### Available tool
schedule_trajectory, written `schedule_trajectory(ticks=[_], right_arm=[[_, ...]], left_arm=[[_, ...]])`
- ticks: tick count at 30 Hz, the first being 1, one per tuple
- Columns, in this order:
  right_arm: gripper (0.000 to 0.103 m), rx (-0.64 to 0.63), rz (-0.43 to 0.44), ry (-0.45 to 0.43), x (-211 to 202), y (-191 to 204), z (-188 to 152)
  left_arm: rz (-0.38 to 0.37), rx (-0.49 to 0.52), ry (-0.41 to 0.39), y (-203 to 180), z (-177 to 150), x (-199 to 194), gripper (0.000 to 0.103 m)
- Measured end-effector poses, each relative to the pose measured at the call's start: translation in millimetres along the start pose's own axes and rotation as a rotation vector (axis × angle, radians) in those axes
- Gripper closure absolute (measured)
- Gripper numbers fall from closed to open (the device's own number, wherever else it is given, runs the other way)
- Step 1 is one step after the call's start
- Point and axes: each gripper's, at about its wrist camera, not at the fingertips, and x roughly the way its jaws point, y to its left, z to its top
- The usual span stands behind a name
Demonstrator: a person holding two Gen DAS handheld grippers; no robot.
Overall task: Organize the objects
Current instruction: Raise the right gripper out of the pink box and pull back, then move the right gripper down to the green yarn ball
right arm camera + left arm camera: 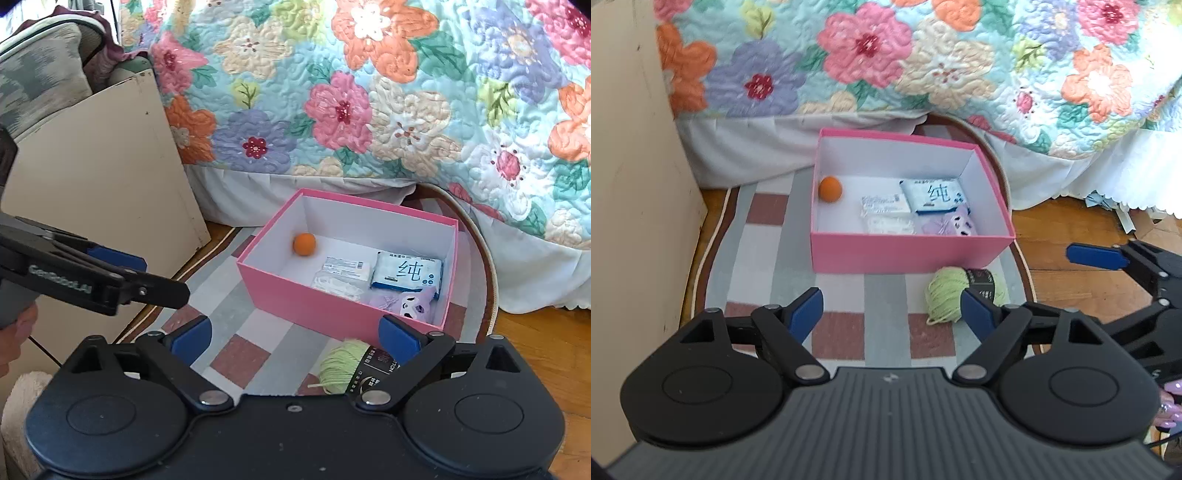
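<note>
Looks like this is the in-between bit of the tidy-up: the pink box [908, 254] on the checked rug [768, 258] already has an orange ball [830, 189], a blue tissue pack [932, 195], a couple of clear wrapped packets [886, 212] and a small purple toy [955, 223] inside, and the one thing sitting outside is the green yarn [947, 293]. It lies on the rug just beside the box's near wall, towards its right corner. Both grippers are empty — the left gripper [892, 314] has its blue pads spread apart with only rug between them, and the right gripper [295, 338] is spread even wider, nothing in it either. So I'd guess the yarn is next. It's lying on its side, long axis running roughly along the box's front wall, the loose green end pointing left and the dark paper label [376, 369] on the right end. In the right wrist view it sits close under the right-hand pad, so that gripper seems the handier one. The move probably calls for dropping down and squeezing across the soft middle, not end to end, then lifting over the wall into the free space by the ball.
</note>
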Motion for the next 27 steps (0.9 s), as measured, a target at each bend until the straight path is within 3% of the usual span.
schedule_trajectory(ticks=[7,13,21,27], right_arm=[[0.003,0.038,-0.029,-0.13,-16,0,-20],[0.003,0.025,-0.079,-0.177,-19,-5,-35],[0.003,0.003,-0.124,-0.153,-15,-9,-47],[0.003,-0.006,-0.223,-0.117,-5,-16,-57]], left_arm=[[-0.025,-0.031,0.013,8,-7,-3,0.017],[-0.011,-0.039,0.036,8,-12,3,0.016],[-0.03,-0.1,0.057,13,-23,22,0.006],[-0.012,0.027,0.029,-5,-31,35,0.0]])
